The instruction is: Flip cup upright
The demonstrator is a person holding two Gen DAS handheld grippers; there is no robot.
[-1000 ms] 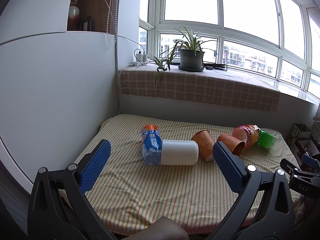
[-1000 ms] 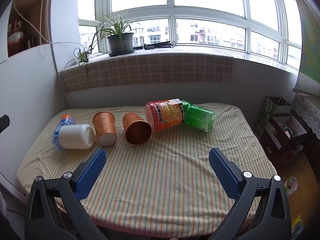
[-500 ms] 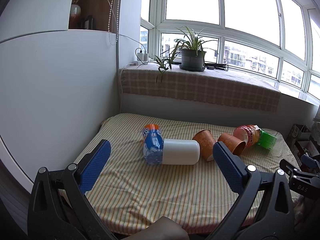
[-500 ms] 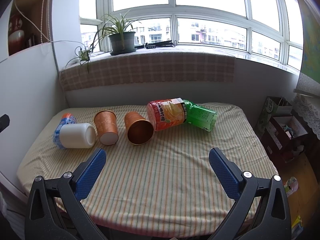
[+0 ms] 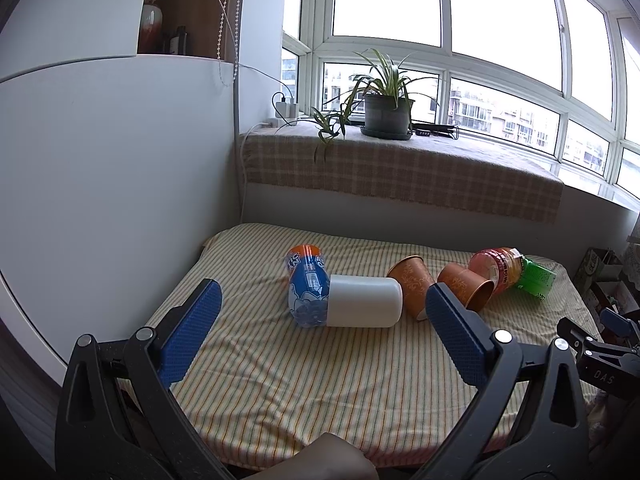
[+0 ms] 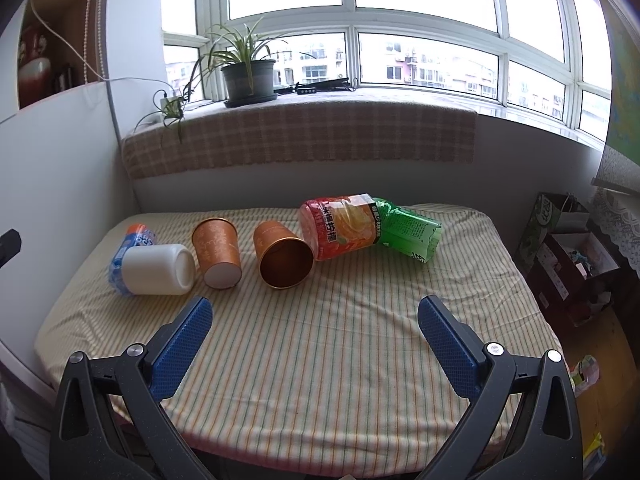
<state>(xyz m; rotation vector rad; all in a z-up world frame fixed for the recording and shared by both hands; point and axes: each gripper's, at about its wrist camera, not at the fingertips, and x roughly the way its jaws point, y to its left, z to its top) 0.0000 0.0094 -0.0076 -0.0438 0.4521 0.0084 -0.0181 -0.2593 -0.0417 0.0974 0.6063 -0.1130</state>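
Each claw [image 5: 320,304] [image 6: 314,318] has black frames, silver screws, blue textured pads [image 5: 190,338].

Both views slightly nearer the cups [image 6: 285,254] (objects themselves unmoved)

A row is formed across the desk [image 6: 320,340]: bottle [image 6: 136,240] leftmost, jar [image 6: 158,269] before it, then two cups [image 6: 218,252] [image 6: 284,254], then the bags [image 6: 344,226] rightmost, all lying down.
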